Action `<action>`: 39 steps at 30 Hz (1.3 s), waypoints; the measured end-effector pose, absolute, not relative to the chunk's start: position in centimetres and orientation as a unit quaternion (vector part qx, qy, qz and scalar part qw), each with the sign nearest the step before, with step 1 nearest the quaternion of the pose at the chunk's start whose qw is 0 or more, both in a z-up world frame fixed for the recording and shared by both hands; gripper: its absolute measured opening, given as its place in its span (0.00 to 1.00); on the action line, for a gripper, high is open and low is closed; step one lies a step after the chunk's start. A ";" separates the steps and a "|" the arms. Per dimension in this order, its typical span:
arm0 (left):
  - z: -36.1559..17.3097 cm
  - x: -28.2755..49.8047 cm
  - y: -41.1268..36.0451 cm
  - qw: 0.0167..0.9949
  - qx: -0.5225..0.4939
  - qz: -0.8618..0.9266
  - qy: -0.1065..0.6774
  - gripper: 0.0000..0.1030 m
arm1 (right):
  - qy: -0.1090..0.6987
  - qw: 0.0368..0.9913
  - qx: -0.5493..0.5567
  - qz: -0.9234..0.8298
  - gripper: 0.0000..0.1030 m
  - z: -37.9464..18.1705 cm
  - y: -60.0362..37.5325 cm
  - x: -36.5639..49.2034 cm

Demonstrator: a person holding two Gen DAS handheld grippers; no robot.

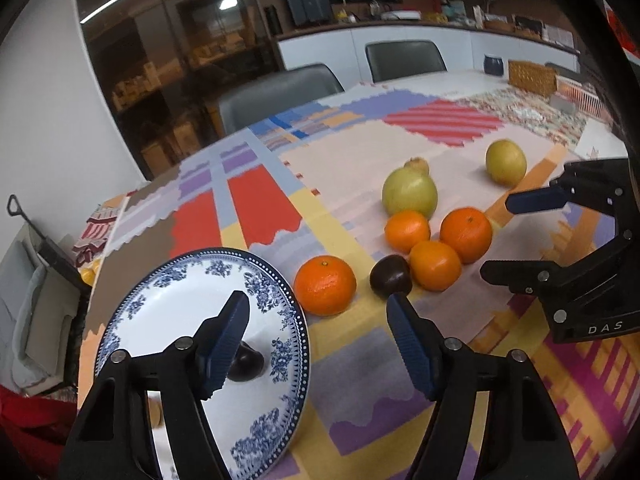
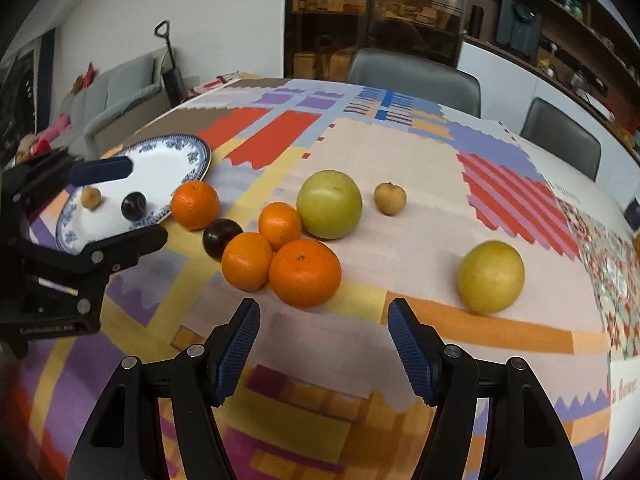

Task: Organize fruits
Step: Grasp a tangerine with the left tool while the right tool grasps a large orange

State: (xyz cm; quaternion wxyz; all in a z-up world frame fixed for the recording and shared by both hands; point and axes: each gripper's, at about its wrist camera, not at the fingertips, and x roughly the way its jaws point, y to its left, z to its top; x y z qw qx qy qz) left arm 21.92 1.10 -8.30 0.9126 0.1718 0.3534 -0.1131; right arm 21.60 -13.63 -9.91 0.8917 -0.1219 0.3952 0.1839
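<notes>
Left gripper (image 1: 316, 344): mine, jaws spread wide, nothing between them; it hangs over the right edge of the plate. In the right wrist view it shows at the far left (image 2: 116, 204), over the plate's near side.
Right gripper (image 2: 323, 340): mine, jaws apart, holding nothing; low over the cloth, just near of the fruit cluster. In the left wrist view it sits at the right edge (image 1: 500, 236).
Plate (image 2: 188, 148): blue-and-white, on the left part of the table; rim also seen at (image 1: 172, 276).
On plate: one dark plum (image 2: 134, 206) and one small tan fruit (image 2: 91, 198), apart from each other.
Lone orange (image 2: 195, 204): on the cloth, touching or nearly touching the plate's right rim; I cannot tell which.
Cluster: three oranges (image 2: 280, 226), (image 2: 247, 261), (image 2: 305, 272) packed together, a second plum (image 2: 219, 237) against their left side.
Green fruit (image 2: 329, 204): large, just far of the cluster, touching the far orange.
Small tan fruit on cloth (image 2: 390, 199): right of the green fruit, apart from it.
Yellow fruit (image 2: 491, 277): alone, well right of the cluster.
Cloth (image 2: 420, 168): patchwork pattern, covers the table.
</notes>
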 end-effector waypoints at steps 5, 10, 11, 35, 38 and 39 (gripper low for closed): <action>-9.0 23.5 1.5 0.900 0.165 -0.125 0.383 0.58 | 0.406 0.882 -0.140 0.195 0.61 -10.6 -12.9 22.5; -9.1 24.3 1.3 0.895 0.162 -0.140 0.391 0.53 | 0.409 0.879 -0.139 0.201 0.58 -10.8 -12.7 23.2; -9.1 24.5 1.3 0.894 0.163 -0.143 0.393 0.51 | 0.411 0.878 -0.136 0.204 0.56 -10.8 -12.7 23.3; -8.4 24.1 1.4 0.901 0.121 -0.144 0.391 0.38 | 0.400 0.883 -0.094 0.226 0.40 -10.8 -12.9 23.9; -7.8 23.4 1.5 0.906 0.116 -0.137 0.384 0.38 | 0.389 0.889 -0.093 0.222 0.40 -10.4 -13.1 23.4; -7.6 23.2 1.5 0.907 0.115 -0.135 0.382 0.38 | 0.387 0.890 -0.092 0.221 0.40 -10.2 -13.1 23.3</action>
